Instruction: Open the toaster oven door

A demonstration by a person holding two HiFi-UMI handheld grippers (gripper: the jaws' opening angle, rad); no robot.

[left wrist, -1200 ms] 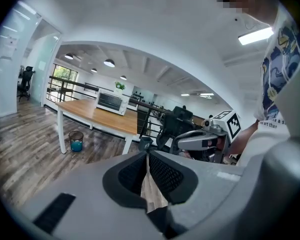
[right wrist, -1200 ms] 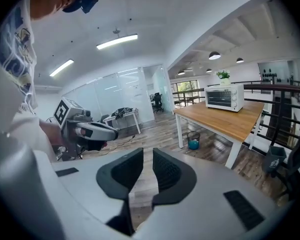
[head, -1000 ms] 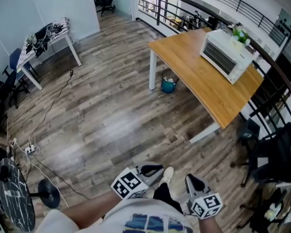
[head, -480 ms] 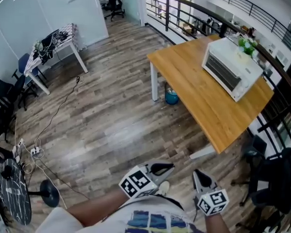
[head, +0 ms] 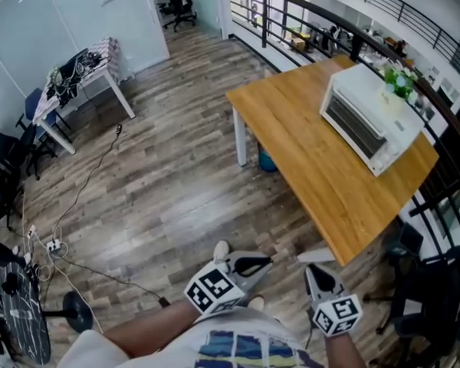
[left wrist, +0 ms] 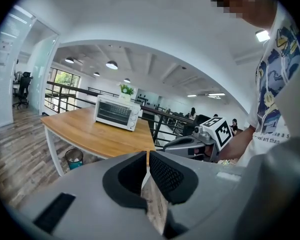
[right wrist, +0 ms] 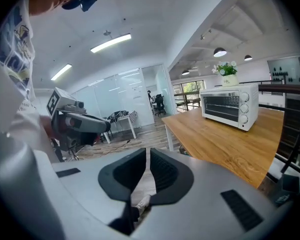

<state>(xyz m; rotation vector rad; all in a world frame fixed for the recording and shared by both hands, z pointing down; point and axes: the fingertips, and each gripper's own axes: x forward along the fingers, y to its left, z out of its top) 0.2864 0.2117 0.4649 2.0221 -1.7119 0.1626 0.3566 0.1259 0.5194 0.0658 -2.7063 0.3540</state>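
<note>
A white toaster oven (head: 368, 121) stands with its door closed at the far end of a wooden table (head: 307, 144). It also shows in the left gripper view as the toaster oven (left wrist: 117, 113) and in the right gripper view as the toaster oven (right wrist: 229, 105). Both grippers are held close to the person's body, far from the oven. My left gripper (head: 265, 265) is shut and empty, its pads (left wrist: 160, 171) together. My right gripper (head: 311, 271) is shut too. Its jaws have just been opening a hair, with nothing between the pads (right wrist: 162, 171).
A teal bin (head: 265, 159) sits under the table. A black railing (head: 291, 14) runs behind it and a plant (head: 401, 83) stands by the oven. Black chairs (head: 433, 282) crowd the right. Cables (head: 84, 182) and a fan base (head: 73, 310) lie on the floor at left.
The person has walked across the wood floor toward the table, which now lies closer. Both grippers stayed close to the body, side by side.
</note>
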